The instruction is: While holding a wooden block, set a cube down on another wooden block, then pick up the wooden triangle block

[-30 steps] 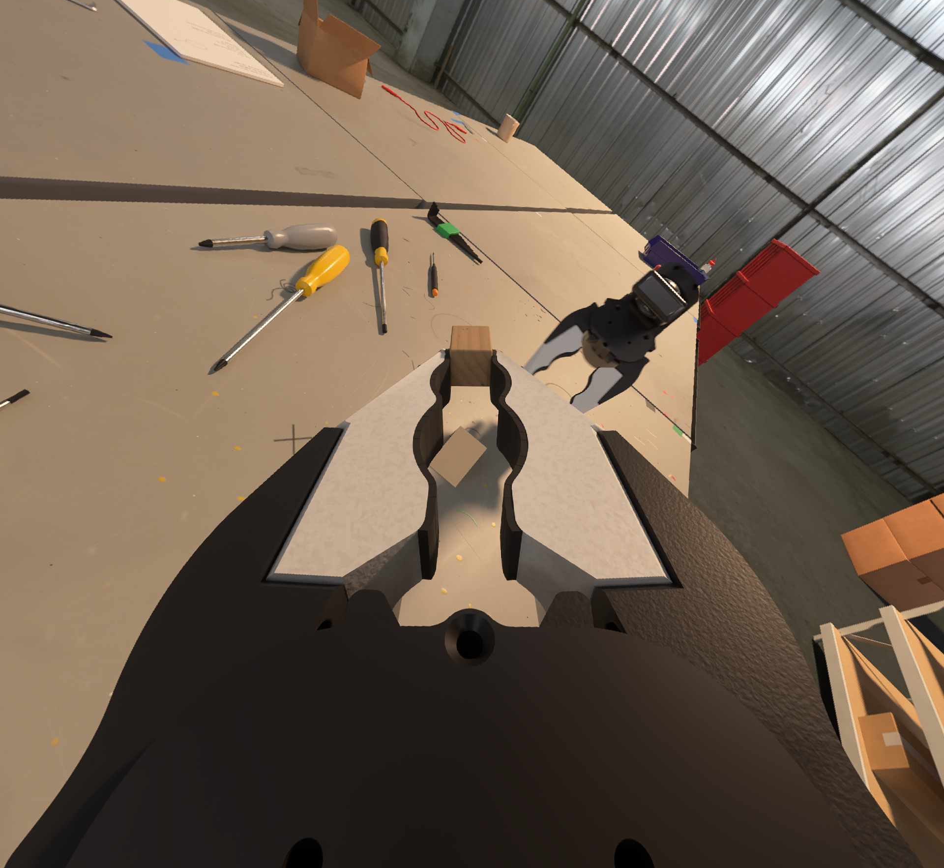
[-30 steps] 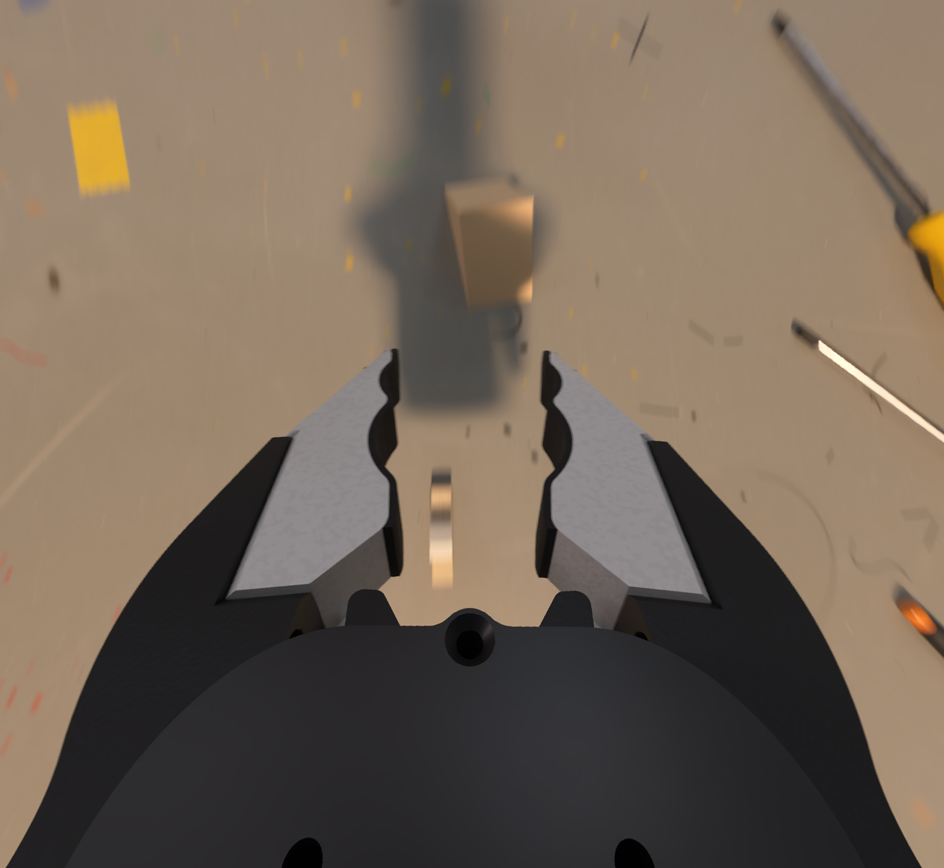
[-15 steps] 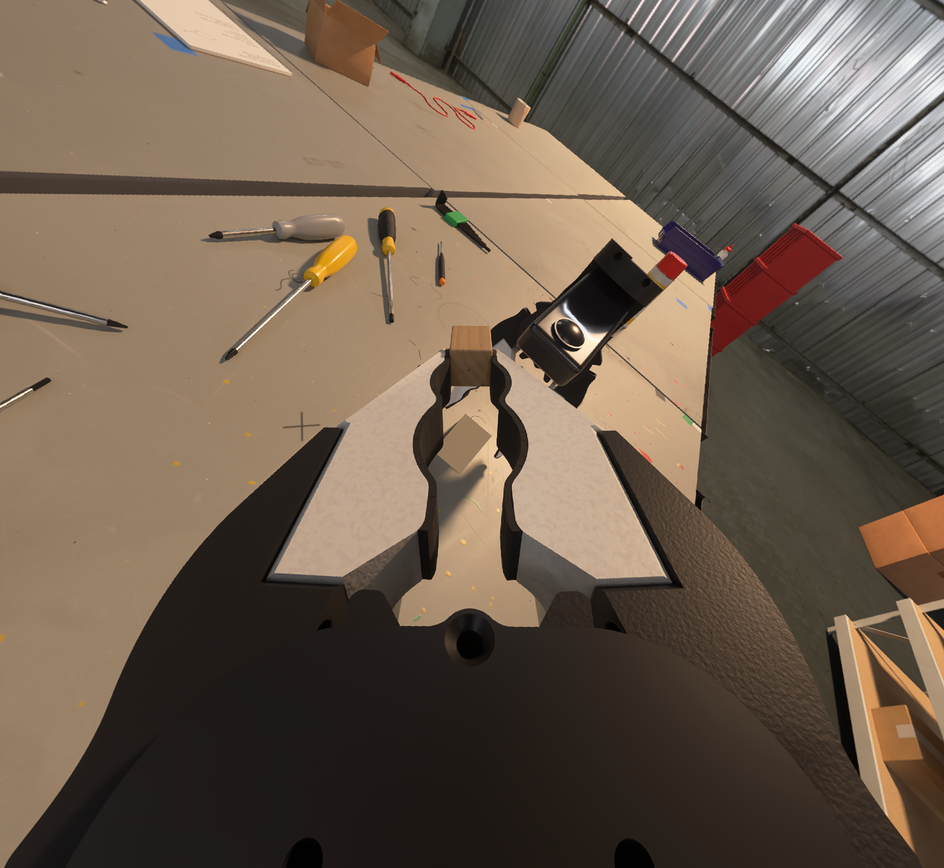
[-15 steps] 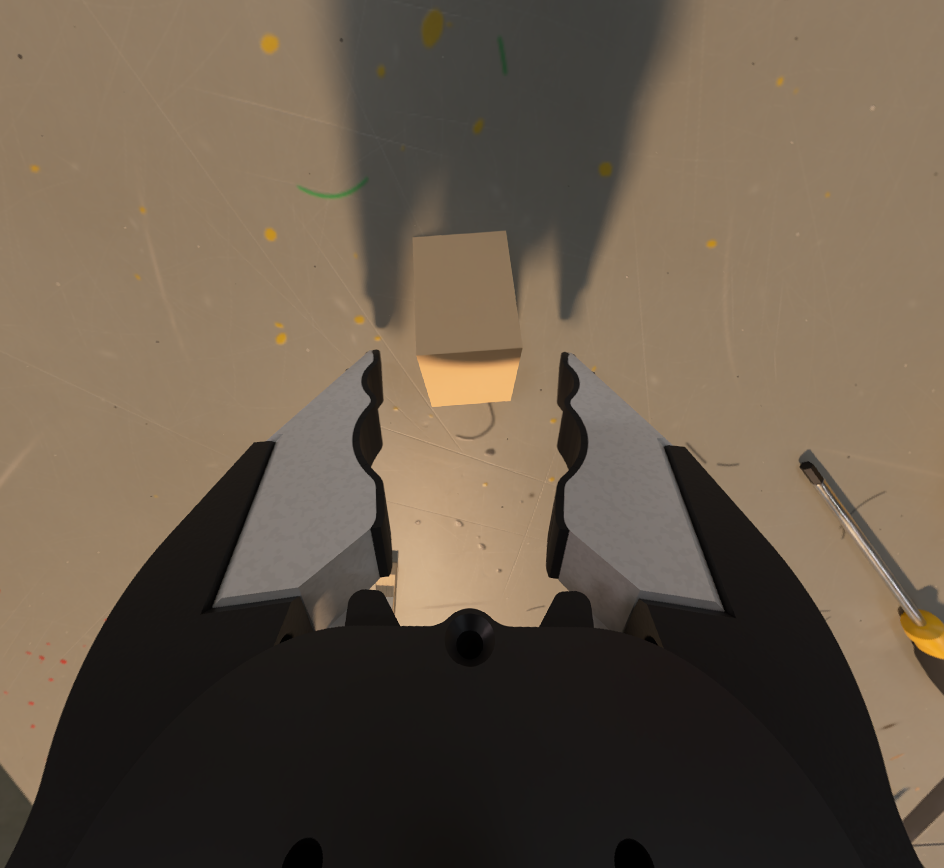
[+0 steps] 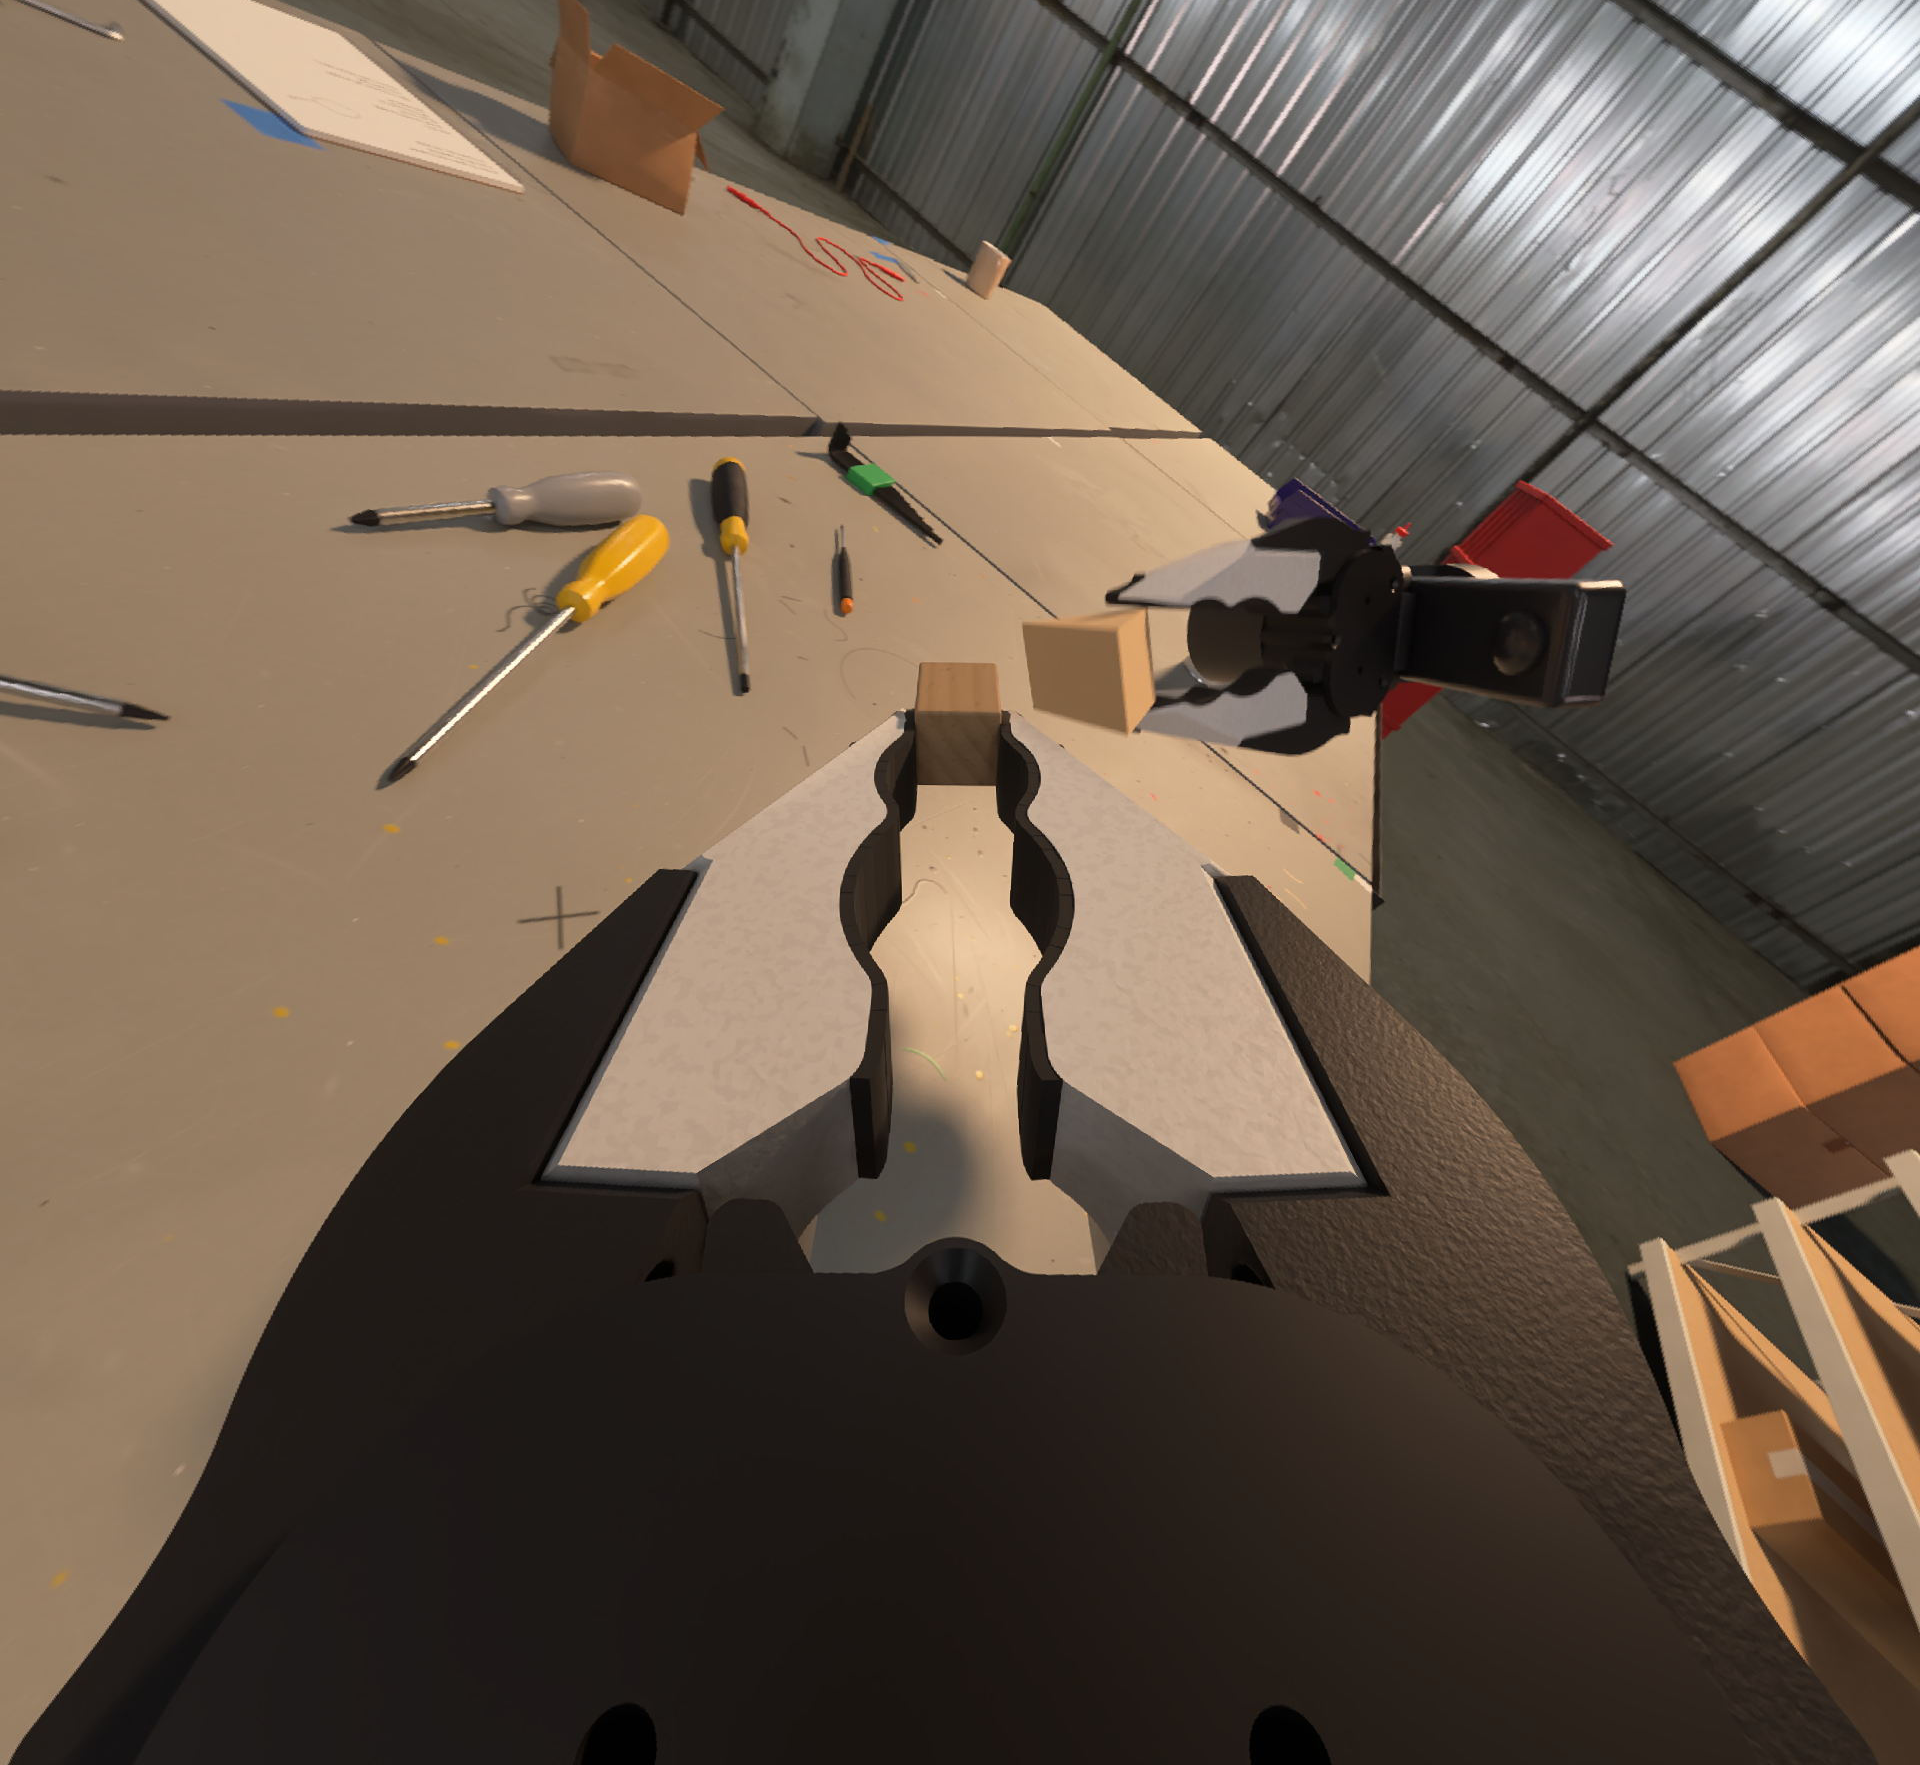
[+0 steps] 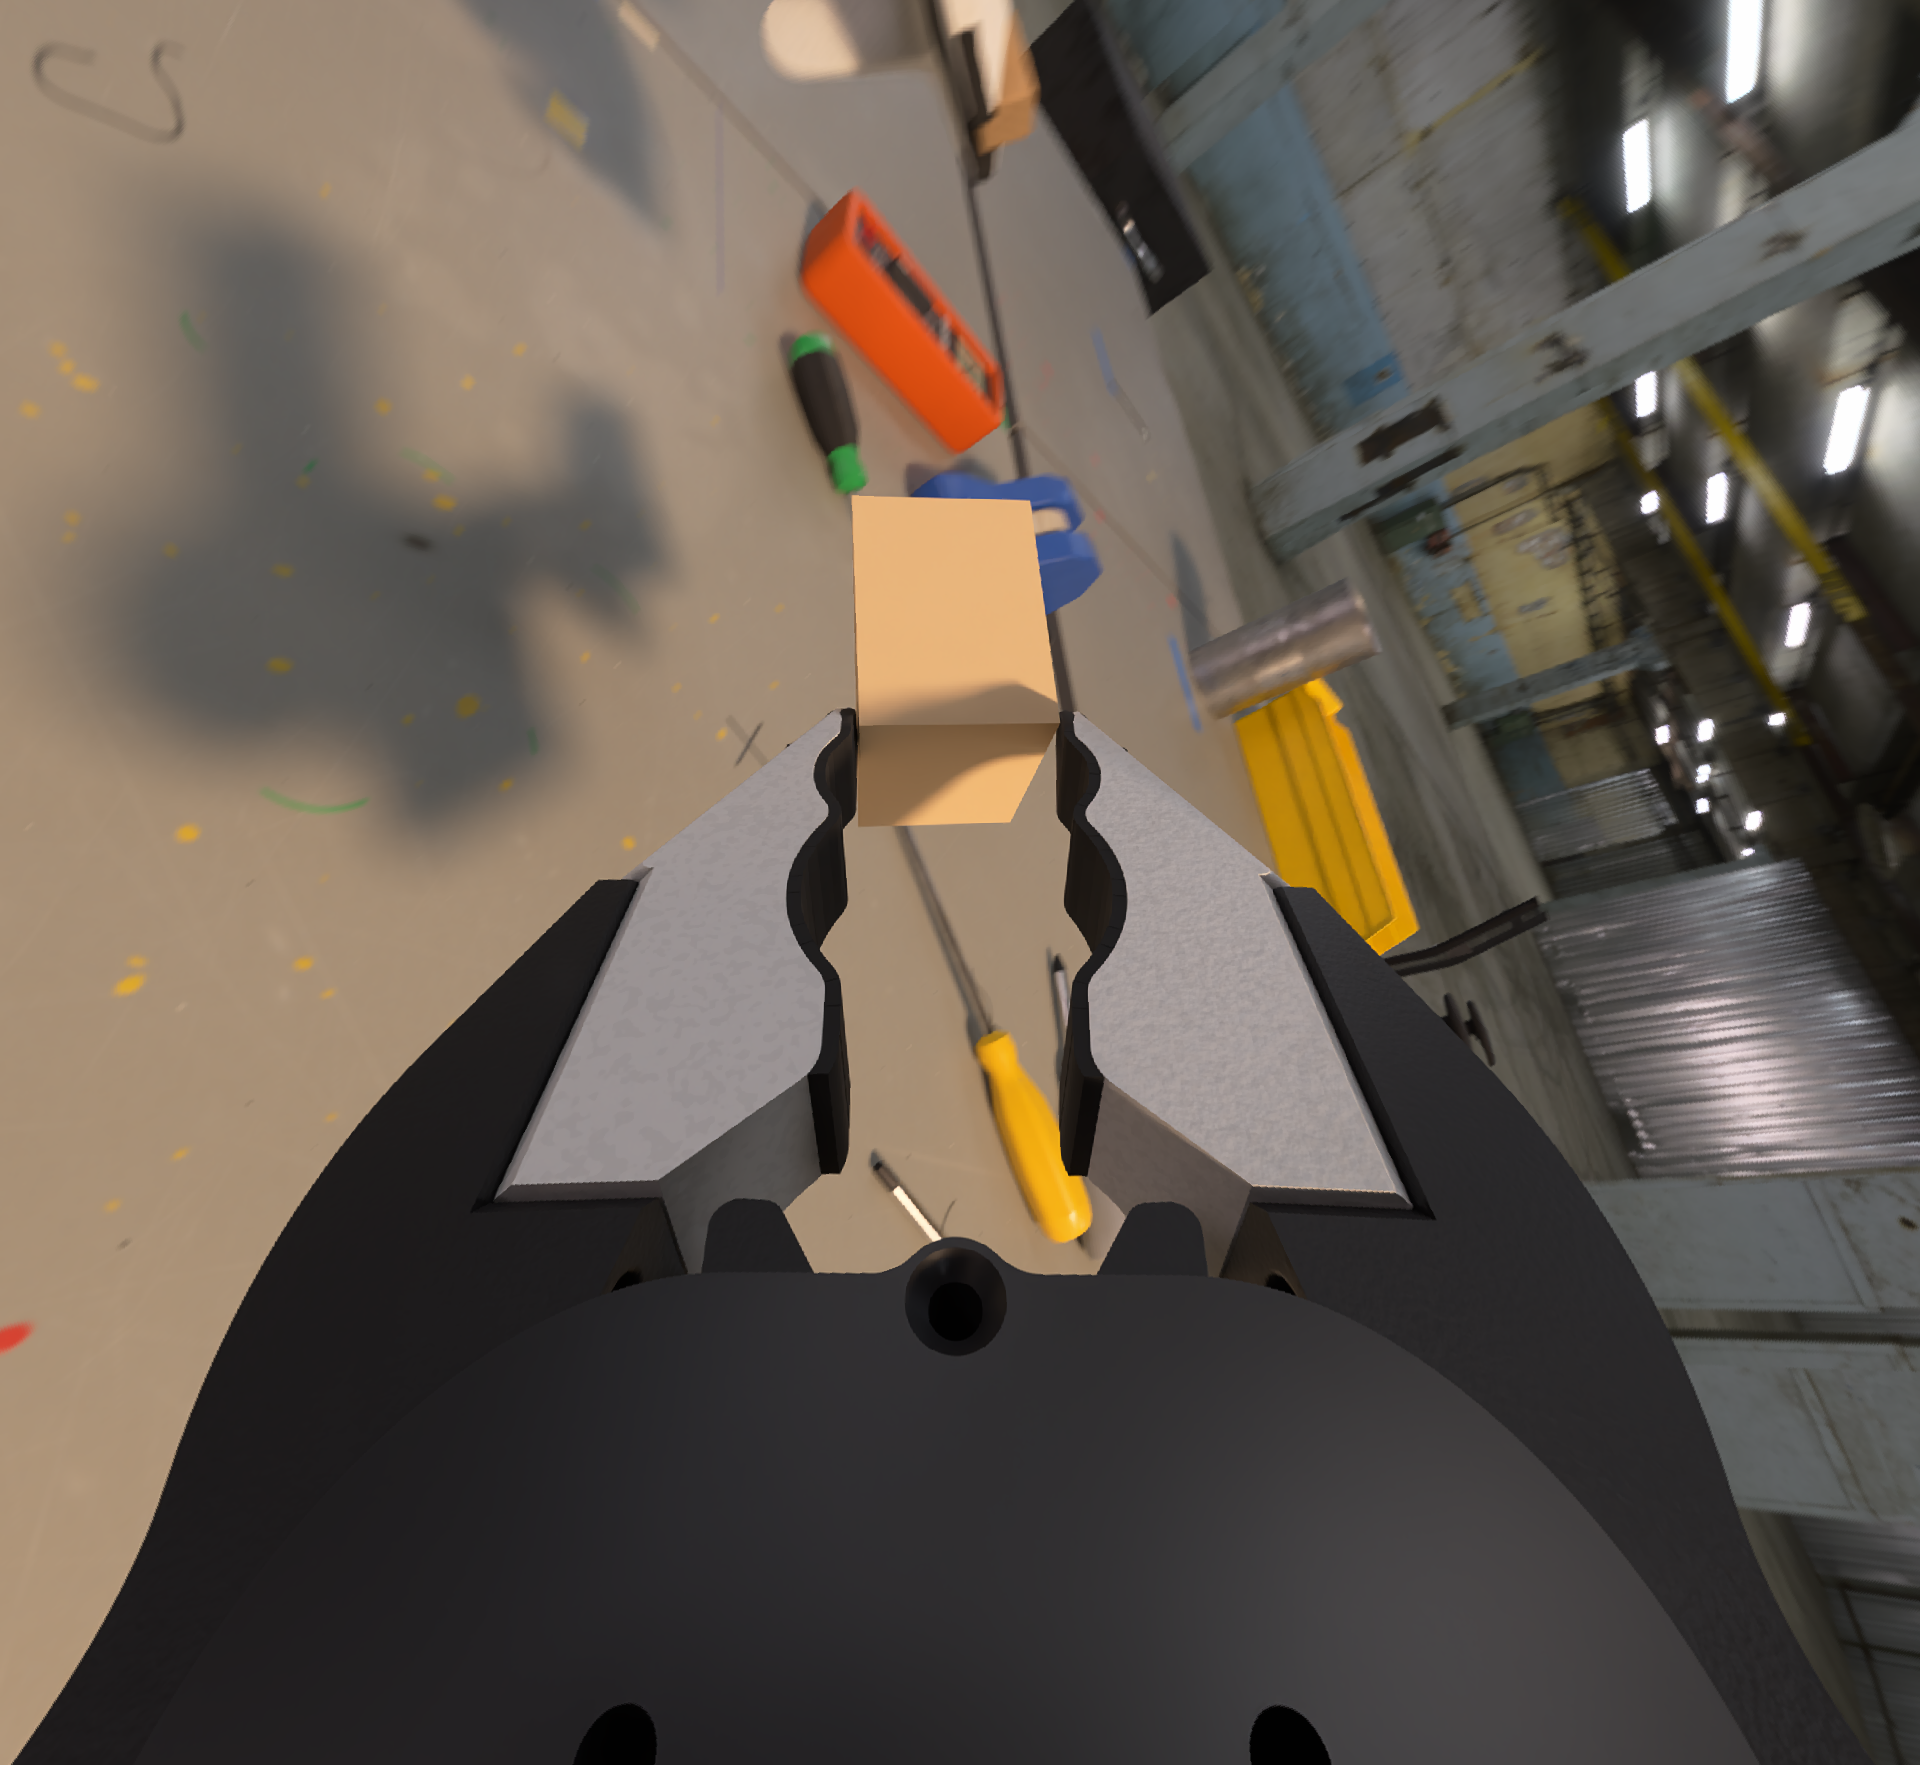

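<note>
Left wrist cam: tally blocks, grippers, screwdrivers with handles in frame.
Wooden blocks: 2, one held in each gripper
Grippers: 2
Screwdrivers: 4
Green-marked tool, kind unclear: 1
Total: 9

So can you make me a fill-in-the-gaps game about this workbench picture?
1. The left tool is shut on a small wooden ___.
2. The right tool holds the pale block up in the ___, off the table.
3. The biggest screwdriver has a ___ handle.
4. The open cardboard box is coloured ___.

Missing words: cube; air; yellow; brown
</note>
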`<move>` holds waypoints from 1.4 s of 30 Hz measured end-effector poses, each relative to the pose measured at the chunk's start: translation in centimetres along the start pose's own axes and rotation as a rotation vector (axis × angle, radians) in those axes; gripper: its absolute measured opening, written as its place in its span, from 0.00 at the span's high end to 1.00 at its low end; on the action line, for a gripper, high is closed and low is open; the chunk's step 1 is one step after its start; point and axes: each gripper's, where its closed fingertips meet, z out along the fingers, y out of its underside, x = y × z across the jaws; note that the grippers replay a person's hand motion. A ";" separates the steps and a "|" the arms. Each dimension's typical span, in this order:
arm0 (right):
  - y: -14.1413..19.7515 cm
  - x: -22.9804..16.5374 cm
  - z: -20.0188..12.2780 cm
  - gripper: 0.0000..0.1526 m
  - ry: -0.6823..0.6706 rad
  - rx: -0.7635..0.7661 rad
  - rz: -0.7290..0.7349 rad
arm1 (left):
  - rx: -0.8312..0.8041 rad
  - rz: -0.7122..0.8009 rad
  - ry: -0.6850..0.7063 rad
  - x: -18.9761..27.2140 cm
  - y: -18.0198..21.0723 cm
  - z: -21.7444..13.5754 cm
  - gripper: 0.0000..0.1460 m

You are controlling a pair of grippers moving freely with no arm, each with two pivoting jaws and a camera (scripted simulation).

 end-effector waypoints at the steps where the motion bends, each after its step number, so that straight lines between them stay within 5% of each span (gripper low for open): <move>1: -0.4 0.8 -0.4 0.75 0.020 0.029 0.014 | -0.002 -0.002 0.012 0.2 0.0 0.3 0.91; 3: -2.1 1.4 -1.2 0.75 -0.144 0.185 0.253 | 0.005 0.002 0.054 1.1 -0.2 0.8 0.91; 5: -5.7 3.6 -4.1 0.75 -0.475 0.566 0.646 | 0.029 0.012 0.131 2.6 -0.8 1.3 0.91; 7: -7.6 7.2 -8.7 0.75 -0.712 0.996 0.857 | 0.061 0.016 0.229 4.4 -1.4 1.7 0.91; 11: -6.9 11.4 -14.5 0.75 -0.780 1.469 0.900 | 0.113 0.002 0.375 7.1 -2.5 2.7 0.91; 17: -4.0 12.6 -16.7 0.75 -0.908 1.705 1.022 | 0.132 0.004 0.472 9.7 -3.1 5.1 0.91; 29: -4.5 11.4 -18.0 0.75 -0.990 1.667 0.956 | 0.083 0.014 0.490 11.3 -2.4 7.1 0.91; 31: -4.9 11.3 -16.3 0.75 -0.924 1.524 0.995 | 0.088 0.017 0.476 11.1 -2.6 6.6 0.91; 33: -5.1 11.3 -13.4 0.75 -0.718 1.279 1.008 | 0.088 0.037 0.435 10.5 -2.7 5.6 0.91; 38: -2.9 11.1 -8.9 0.75 -0.160 0.670 0.715 | 0.062 0.113 0.161 6.9 -2.3 0.9 0.91; 42: -0.5 9.9 -6.5 0.75 -0.055 0.405 0.573 | 0.118 0.086 0.068 5.3 -2.7 -2.3 0.91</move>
